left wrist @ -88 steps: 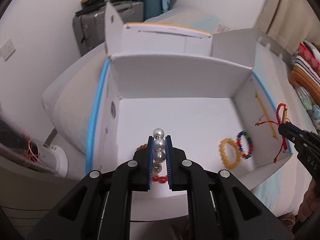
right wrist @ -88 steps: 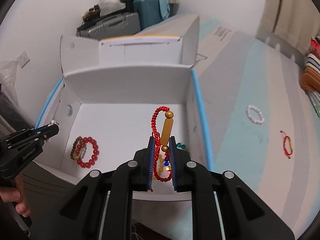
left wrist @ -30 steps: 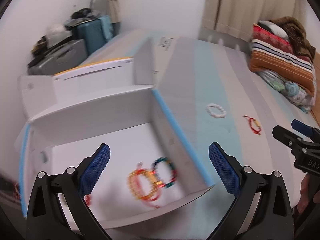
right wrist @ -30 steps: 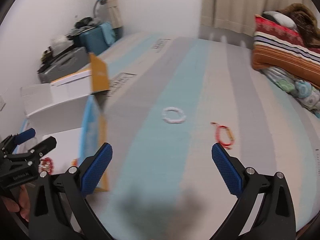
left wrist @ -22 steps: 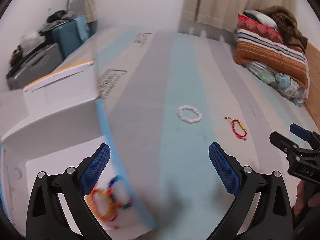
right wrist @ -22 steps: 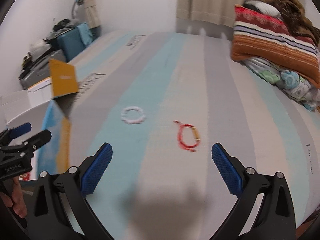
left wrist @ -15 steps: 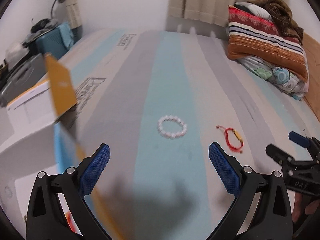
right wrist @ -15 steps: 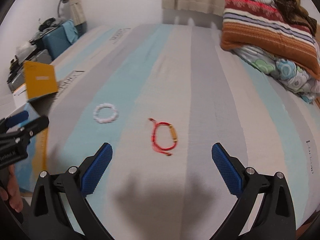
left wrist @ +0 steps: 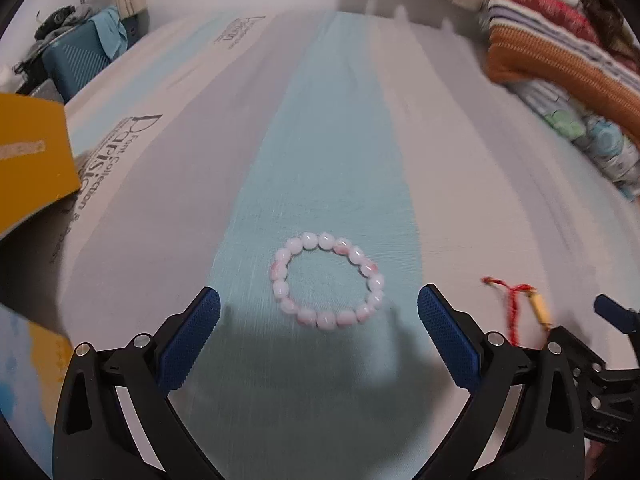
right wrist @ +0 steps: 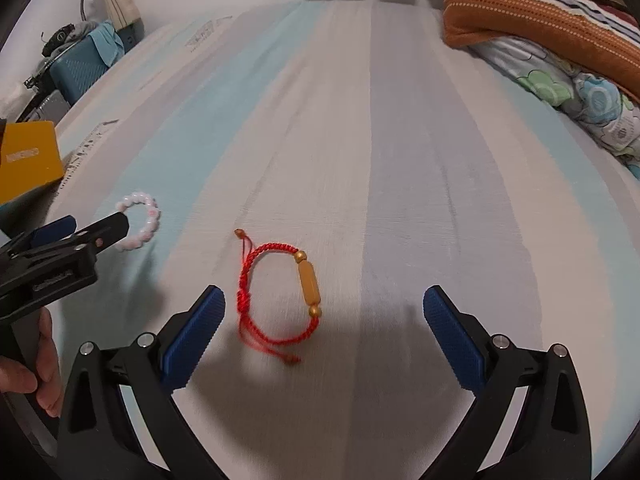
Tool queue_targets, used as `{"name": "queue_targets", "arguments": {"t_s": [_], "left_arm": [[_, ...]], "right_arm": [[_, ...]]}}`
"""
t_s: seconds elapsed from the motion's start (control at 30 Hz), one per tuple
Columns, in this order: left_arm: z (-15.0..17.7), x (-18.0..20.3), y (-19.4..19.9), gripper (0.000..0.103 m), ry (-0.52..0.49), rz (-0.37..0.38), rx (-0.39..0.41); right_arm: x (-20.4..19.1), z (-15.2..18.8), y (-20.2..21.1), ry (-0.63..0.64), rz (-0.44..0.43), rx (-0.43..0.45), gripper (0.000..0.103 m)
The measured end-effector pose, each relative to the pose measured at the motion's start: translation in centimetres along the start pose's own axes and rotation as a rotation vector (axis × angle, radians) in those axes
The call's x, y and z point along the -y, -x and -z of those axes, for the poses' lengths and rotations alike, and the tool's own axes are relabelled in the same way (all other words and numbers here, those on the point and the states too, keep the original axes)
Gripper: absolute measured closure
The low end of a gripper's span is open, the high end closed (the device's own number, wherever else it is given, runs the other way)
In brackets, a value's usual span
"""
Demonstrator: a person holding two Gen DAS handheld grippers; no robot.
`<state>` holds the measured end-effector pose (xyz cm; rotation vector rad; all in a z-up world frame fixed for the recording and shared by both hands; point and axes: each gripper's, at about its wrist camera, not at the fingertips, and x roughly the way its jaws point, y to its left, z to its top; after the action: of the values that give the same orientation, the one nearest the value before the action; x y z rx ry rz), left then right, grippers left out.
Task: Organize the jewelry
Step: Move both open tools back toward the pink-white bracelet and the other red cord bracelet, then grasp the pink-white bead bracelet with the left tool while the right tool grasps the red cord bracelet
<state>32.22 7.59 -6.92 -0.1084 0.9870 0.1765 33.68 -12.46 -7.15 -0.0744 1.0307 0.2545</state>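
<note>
Two hand-held grippers hovered over a bed point(right wrist: 400, 160) covered in pale blue, grey and white stripes. The left gripper point(left wrist: 319, 332) had its blue-padded fingers point(left wrist: 188, 338) spread wide, gripping nothing. A pale pink beaded bracelet point(left wrist: 327, 280) lay flat on the blue stripe just ahead of the fingertips, roughly centred in the gap between them and not touching either pad.

The right gripper point(right wrist: 324, 334) was likewise spread wide and empty. A red cord bracelet point(right wrist: 280, 296) with a long amber bead and two small gold beads lay flat on the bed between its fingers and slightly left of centre, its loose cord ends trailing toward the camera. It appeared close to the left pad, though motion blur made it hard to say whether they touched.

In the right wrist view, the left gripper reached in from the left edge, held by a hand point(right wrist: 38, 372), its tip overlapping the pink bracelet. An orange box flap point(left wrist: 32, 160) stood at the far left. A folded striped blanket point(right wrist: 540, 12) lay at the bed's far right.
</note>
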Motion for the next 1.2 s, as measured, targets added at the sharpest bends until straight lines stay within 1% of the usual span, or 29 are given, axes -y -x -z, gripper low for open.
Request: {"name": "queue_targets", "arguments": {"t_s": [0.1,0.17,0.23,0.3,0.4,0.47,0.5,0.53,0.57,0.6,0.67,0.7,0.73,0.77,0.8,0.83,0.93,1.2], "left_arm": [[-0.2,0.1,-1.6,0.006,-0.01,-0.02,-0.015],[-0.1,0.2,-2.5,0.006,-0.01,-0.014,-0.031],[-0.1,0.2,-3.3,0.01,-0.018,0.002,-0.056],[0.2,0.3,-3.7,0.013,-0.026,-0.001,-0.063],[0.6,0.5,-3.7,0.016,-0.025,-0.004,-0.054],[0.8,0.6,-3.6,0.021,-0.03,-0.004,-0.056],[0.8,0.5,-3.5,0.029,-0.028,0.002,-0.054],[0.9,0.5,-3.3,0.037,-0.025,0.002,-0.053],[0.9,0.4,-3.2,0.04,-0.019,0.005,-0.055],[0.9,0.4,-3.1,0.046,-0.013,0.01,-0.058],[1.1,0.5,-2.9,0.053,-0.018,-0.002,-0.073],[1.1,0.5,-2.7,0.06,-0.018,-0.006,-0.075],[1.1,0.6,-2.6,0.07,-0.018,-0.004,-0.076],[1.2,0.6,-2.4,0.075,-0.019,-0.001,-0.079],[1.3,0.7,-2.2,0.084,-0.02,0.0,-0.083],[1.4,0.8,-2.1,0.084,-0.022,0.003,-0.085],[1.7,1.0,-1.4,0.084,-0.039,0.012,-0.086],[1.8,0.8,0.5,0.084,-0.045,0.025,-0.075]], "right_arm": [[-0.2,-0.1,-1.3,0.013,-0.004,-0.011,0.009],[-0.4,-0.1,-1.9,0.024,-0.008,-0.022,0.015],[-0.4,0.2,-2.4,0.026,-0.017,-0.029,0.018],[-0.3,0.3,-2.8,0.02,-0.028,-0.036,0.02],[0.0,0.3,-2.8,0.015,-0.038,-0.032,0.029],[0.0,0.3,-3.0,0.016,-0.038,-0.037,0.04],[0.0,0.3,-3.0,0.017,-0.04,-0.038,0.041],[-0.1,0.4,-3.0,0.02,-0.041,-0.036,0.046],[-0.1,0.3,-2.9,0.024,-0.039,-0.035,0.052],[-0.2,0.4,-2.9,0.026,-0.038,-0.034,0.055],[-0.1,0.4,-2.6,0.015,-0.047,-0.037,0.072],[0.0,0.4,-2.5,0.005,-0.052,-0.039,0.076],[0.1,0.5,-2.2,-0.004,-0.058,-0.04,0.081],[0.1,0.5,-2.1,-0.009,-0.061,-0.039,0.086],[0.2,0.6,-2.0,-0.014,-0.064,-0.039,0.087],[0.3,0.6,-1.9,-0.016,-0.066,-0.037,0.091],[0.4,0.7,-1.2,-0.02,-0.071,-0.03,0.094],[0.6,0.4,0.9,-0.024,-0.087,0.002,0.095]]}}
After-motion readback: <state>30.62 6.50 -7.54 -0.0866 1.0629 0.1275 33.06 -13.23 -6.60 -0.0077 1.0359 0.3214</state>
